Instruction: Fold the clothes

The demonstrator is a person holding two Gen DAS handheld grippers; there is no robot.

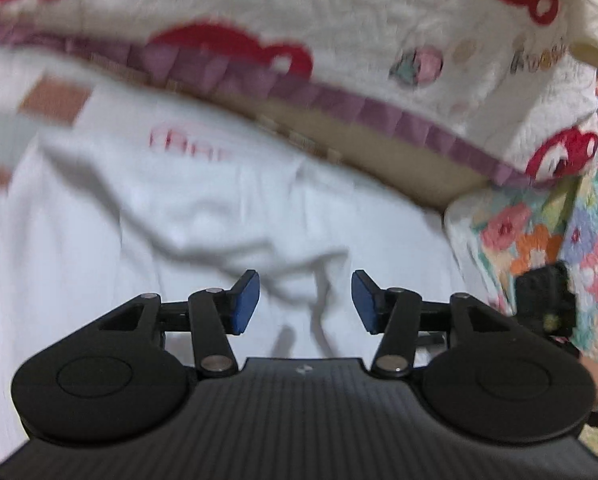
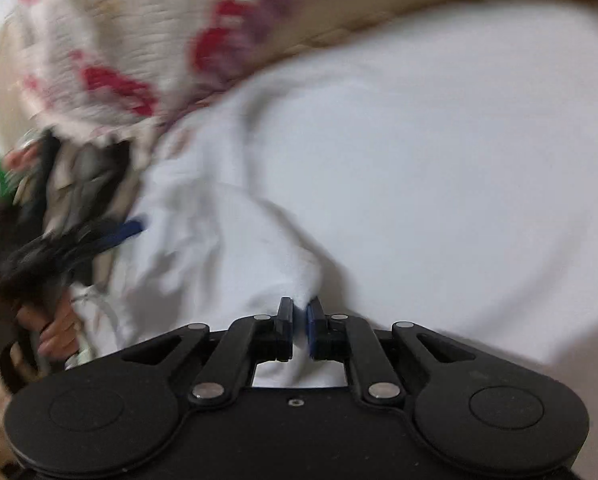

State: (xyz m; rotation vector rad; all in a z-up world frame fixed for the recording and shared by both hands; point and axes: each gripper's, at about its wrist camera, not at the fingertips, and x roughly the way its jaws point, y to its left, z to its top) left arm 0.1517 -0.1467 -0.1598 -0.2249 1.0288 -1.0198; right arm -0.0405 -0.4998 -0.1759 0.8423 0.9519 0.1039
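A white garment (image 1: 147,216) with a small red print lies spread and creased across the bed in the left wrist view. My left gripper (image 1: 305,300) hovers over its wrinkled lower part, open, with nothing between its blue pads (image 1: 245,300). In the right wrist view the same white garment (image 2: 399,168) fills the frame. My right gripper (image 2: 299,322) is shut on a bunched fold of this white cloth, which rises to the pinch. The other gripper (image 2: 71,240) shows blurred at the left, held by a hand (image 2: 55,328).
A cream quilt with red shapes and a purple frill (image 1: 299,20) lies beyond the garment. A floral cover (image 1: 559,240) is at the right. A tan surface (image 1: 379,140) shows under the quilt's edge. The quilt (image 2: 111,60) also appears at upper left.
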